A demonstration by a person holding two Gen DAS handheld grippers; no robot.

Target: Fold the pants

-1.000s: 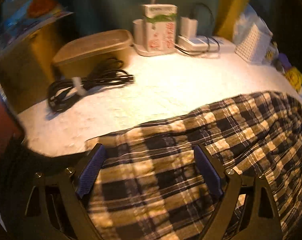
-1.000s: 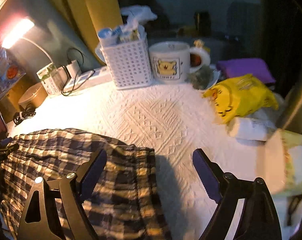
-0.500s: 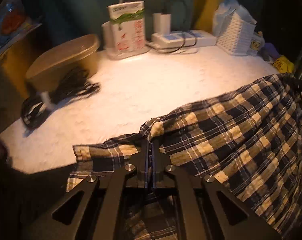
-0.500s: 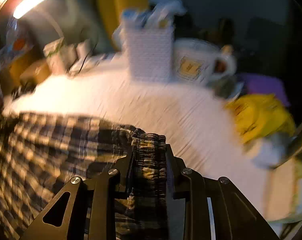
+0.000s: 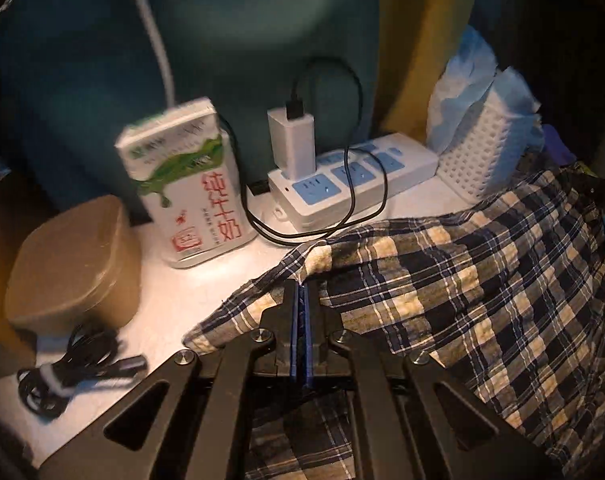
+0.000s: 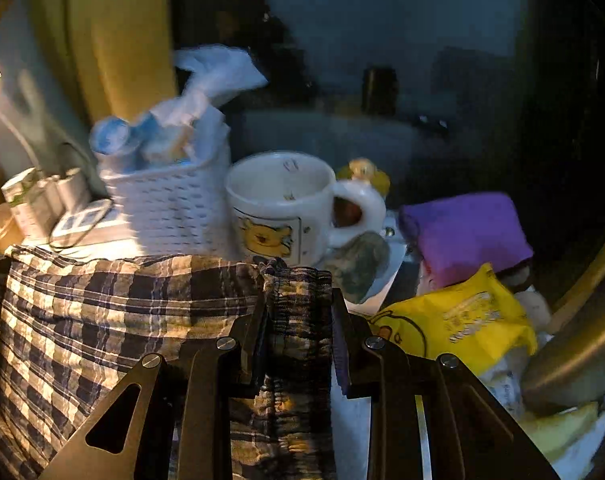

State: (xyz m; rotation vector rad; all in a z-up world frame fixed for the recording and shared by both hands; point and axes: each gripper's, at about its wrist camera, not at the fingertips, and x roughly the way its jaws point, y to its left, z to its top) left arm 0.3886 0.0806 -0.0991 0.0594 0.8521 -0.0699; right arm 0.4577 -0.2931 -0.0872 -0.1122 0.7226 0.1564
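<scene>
The plaid pants (image 5: 462,300) are dark blue and tan and lie over the white table (image 5: 174,292). My left gripper (image 5: 301,292) is shut on a fold of the pants at their left edge. In the right wrist view the pants (image 6: 102,312) stretch to the left. My right gripper (image 6: 298,292) is shut on the bunched elastic waistband (image 6: 298,320) and holds it lifted near the mug (image 6: 278,204).
A milk carton (image 5: 186,184), power strip (image 5: 350,184), brown lidded box (image 5: 74,260) and coiled black cable (image 5: 74,368) sit at the back left. A white basket (image 6: 170,208), purple cloth (image 6: 466,232) and yellow packet (image 6: 458,320) crowd the right.
Both grippers closed on the pants from open, then carried the cloth toward the back of the table. The carton, power strip, basket and mug are now much closer.
</scene>
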